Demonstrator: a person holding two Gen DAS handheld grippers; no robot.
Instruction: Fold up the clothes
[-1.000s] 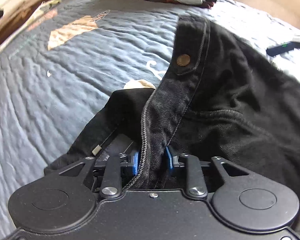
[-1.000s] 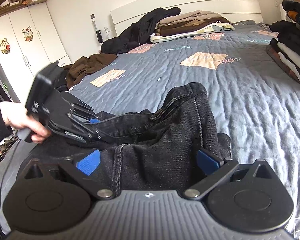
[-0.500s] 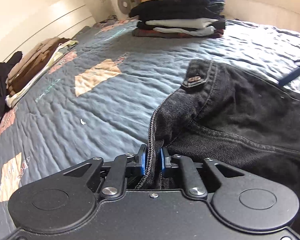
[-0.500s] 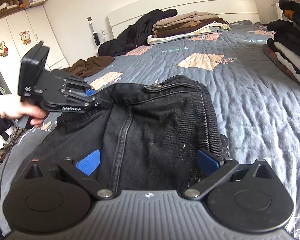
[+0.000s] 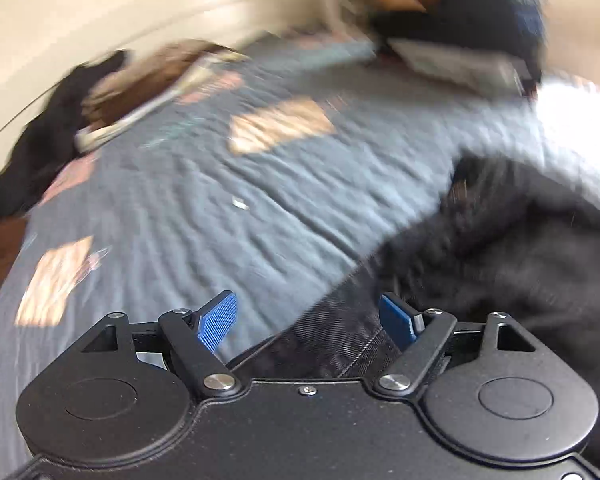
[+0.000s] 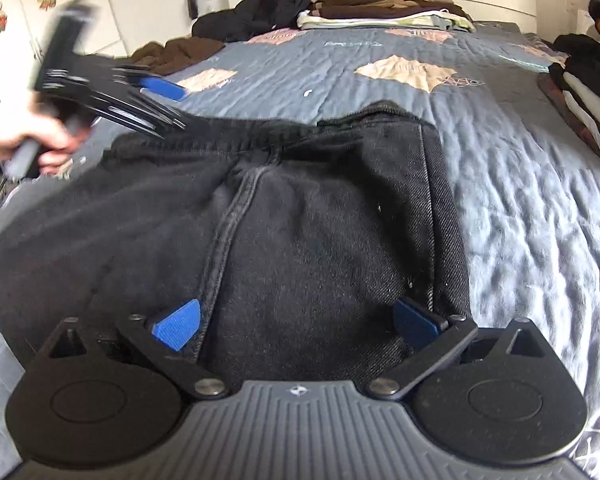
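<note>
Black jeans [image 6: 308, 216] lie folded on the grey quilted bed [image 6: 500, 168], waistband toward the far side. My right gripper [image 6: 296, 320] stands open low over the near part of the jeans, its blue pads wide apart with denim between them. In the right wrist view the left gripper [image 6: 156, 100] is blurred at the jeans' far left corner, held by a hand [image 6: 16, 140]. The left wrist view is motion-blurred: my left gripper [image 5: 308, 316] is open, with denim [image 5: 340, 340] lying loose between its spread pads and the jeans [image 5: 520, 260] off to the right.
A stack of folded clothes [image 6: 384, 4] and a dark heap [image 6: 268, 4] sit near the headboard. Another folded pile [image 6: 588, 88] lies at the bed's right side. Brown clothing [image 6: 172, 50] is at the far left. White wardrobe doors [image 6: 60, 4] stand behind.
My left gripper was shut on the jeans' waistband; it has opened and let the fabric go, and it is swinging fast. The jeans have been laid flatter on the bed.
</note>
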